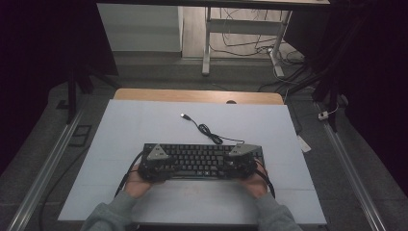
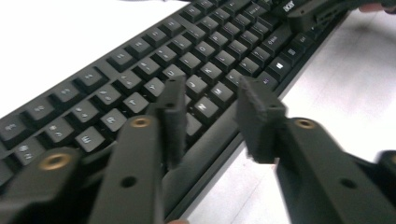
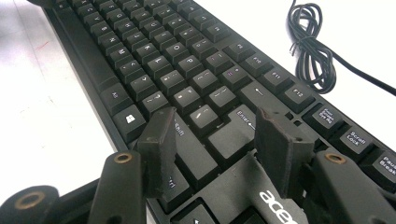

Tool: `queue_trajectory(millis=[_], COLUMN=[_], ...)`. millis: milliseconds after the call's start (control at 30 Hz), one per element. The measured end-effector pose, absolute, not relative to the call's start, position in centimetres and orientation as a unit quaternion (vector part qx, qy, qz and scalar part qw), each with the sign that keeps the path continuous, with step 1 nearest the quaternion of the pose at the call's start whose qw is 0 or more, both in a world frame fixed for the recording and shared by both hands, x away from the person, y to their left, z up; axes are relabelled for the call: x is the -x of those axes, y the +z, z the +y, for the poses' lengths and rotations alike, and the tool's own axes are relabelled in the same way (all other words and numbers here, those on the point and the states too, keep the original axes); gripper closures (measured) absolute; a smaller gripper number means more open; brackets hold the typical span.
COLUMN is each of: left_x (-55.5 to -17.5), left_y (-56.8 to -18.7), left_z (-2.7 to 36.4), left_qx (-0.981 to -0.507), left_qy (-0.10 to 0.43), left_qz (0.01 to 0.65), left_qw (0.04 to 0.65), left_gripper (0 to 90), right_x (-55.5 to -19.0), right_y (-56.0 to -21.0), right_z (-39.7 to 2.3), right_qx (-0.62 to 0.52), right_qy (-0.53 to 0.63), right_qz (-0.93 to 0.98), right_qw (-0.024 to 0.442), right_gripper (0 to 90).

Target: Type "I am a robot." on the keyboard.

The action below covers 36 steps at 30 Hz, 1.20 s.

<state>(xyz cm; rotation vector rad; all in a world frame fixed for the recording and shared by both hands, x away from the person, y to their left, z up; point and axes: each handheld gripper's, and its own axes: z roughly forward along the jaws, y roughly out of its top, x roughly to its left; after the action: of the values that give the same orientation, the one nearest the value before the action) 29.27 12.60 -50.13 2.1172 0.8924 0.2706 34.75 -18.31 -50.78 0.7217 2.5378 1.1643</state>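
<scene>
Flat black plastic keyboard (image 1: 202,160) on white counter (image 1: 144,125), left tongs (image 2: 212,119) and right tongs (image 3: 217,140) over its ends, both apart, gripping nothing.

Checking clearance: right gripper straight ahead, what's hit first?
Probably the keyboard: the right gripper points low along its key rows, Enter and Shift keys just past the jaws. Depth unclear.

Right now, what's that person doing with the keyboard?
A person sits at the table with a pair of tongs in each hand, working over a black keyboard. The left tongs hang over the keys at the keyboard's left end, jaws apart with nothing pinched. The right tongs are over the right end, near the Enter key, also apart and holding nothing. The keyboard's cable lies loosely coiled on the table behind it, unplugged.
</scene>
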Motion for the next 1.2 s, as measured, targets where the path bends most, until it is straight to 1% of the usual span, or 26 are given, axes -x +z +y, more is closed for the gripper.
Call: queue_trajectory(millis=[167, 200, 333, 533, 933, 1067, 1200], left_x=[-29.2, -29.2, -29.3, -29.4, -29.6, -29.5, -29.3], left_y=[-50.8, -51.0, -51.5, -52.0, -52.4, -52.2, -51.4], left_z=[11.7, 11.6, 11.1, 10.9, 10.9, 10.9, 11.3], left_qx=[-0.853, -0.856, -0.866, -0.869, -0.866, -0.867, -0.855], left_qy=[0.108, 0.106, 0.107, 0.111, 0.105, 0.112, 0.11], left_qz=[0.339, 0.336, 0.328, 0.33, 0.336, 0.334, 0.341], left_qw=[0.381, 0.377, 0.361, 0.351, 0.355, 0.352, 0.375], left_gripper=[86.8, 89.0, 89.2, 89.1, 89.2, 89.2, 89.1], right_x=[-34.7, -34.7, -34.7, -34.7, -34.7, -34.7, -34.7], right_y=[-50.8, -50.8, -50.8, -50.8, -50.9, -50.9, -50.8], right_z=[-18.2, -18.2, -18.2, -18.2, -18.2, -18.1, -18.2], right_qx=[-0.248, -0.247, -0.247, -0.248, -0.248, -0.247, -0.248], right_qy=[0.4, 0.398, 0.399, 0.398, 0.393, 0.393, 0.393], right_qz=[0.873, 0.874, 0.874, 0.874, 0.876, 0.876, 0.876], right_qw=[0.129, 0.128, 0.128, 0.129, 0.13, 0.13, 0.131], right_gripper=[48.9, 48.8, 48.9, 48.9, 48.9, 48.9, 48.9])
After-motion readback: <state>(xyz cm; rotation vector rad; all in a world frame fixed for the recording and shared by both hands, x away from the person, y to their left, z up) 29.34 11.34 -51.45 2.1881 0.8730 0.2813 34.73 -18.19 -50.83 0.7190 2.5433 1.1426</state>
